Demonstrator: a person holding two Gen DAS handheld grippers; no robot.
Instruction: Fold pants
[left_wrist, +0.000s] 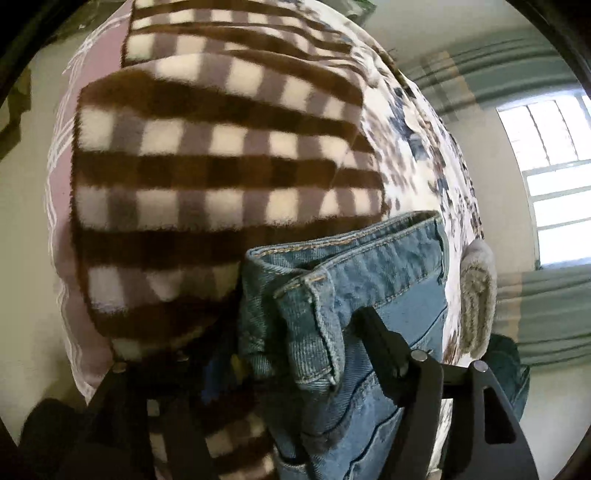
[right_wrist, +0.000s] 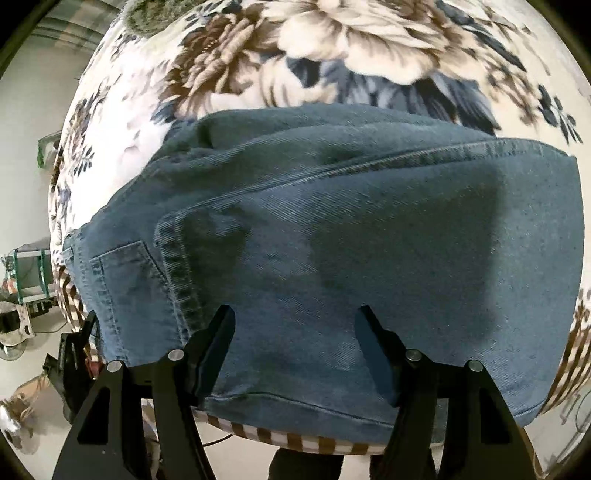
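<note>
Right wrist view, folded jeans (right_wrist: 332, 240) on floral blanket (right_wrist: 332, 48), jaws apart.

Your right gripper (right_wrist: 295, 332) is all black. Each of its two fingers (right_wrist: 218, 343) is flat and wedge-shaped, and gets thin at the tip. Round silver screws (right_wrist: 176, 355) shine where the fingers join wide black arms with cut-out holes. Your left gripper (left_wrist: 295, 354) looks the same: a black finger (left_wrist: 380, 343), silver screws (left_wrist: 418, 356), and black arms.
</note>
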